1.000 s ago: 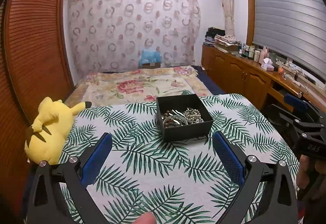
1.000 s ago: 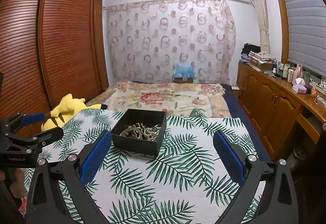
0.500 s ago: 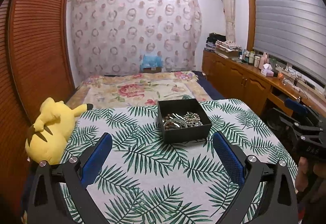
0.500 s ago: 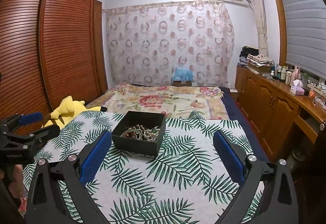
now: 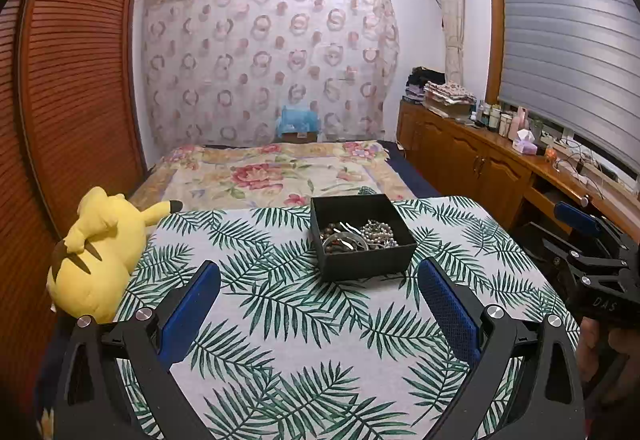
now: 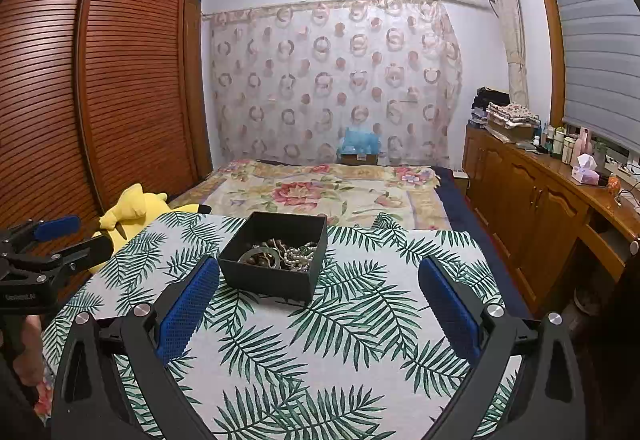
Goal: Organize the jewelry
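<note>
A black open box (image 5: pixel 362 236) stands on the palm-leaf tablecloth (image 5: pixel 280 304); it also shows in the right wrist view (image 6: pixel 276 254). It holds tangled jewelry (image 5: pixel 356 236): bead strands, a pearl string and a bangle (image 6: pixel 262 258). My left gripper (image 5: pixel 318 298) is open and empty, held back from the box on the near side. My right gripper (image 6: pixel 318 298) is open and empty, also short of the box. Each gripper shows at the edge of the other's view: the right one (image 5: pixel 588 240) and the left one (image 6: pixel 48 244).
A yellow plush toy (image 5: pixel 96 252) lies at the table's left edge. Behind the table is a bed with a floral cover (image 5: pixel 280 171). A wooden cabinet (image 5: pixel 480 167) with bottles runs along the right. A slatted wardrobe (image 6: pixel 100 87) is on the left.
Both grippers have drawn back and risen a little, so the box looks smaller and lower in both views. The jaws have stayed open. The box has not moved.
</note>
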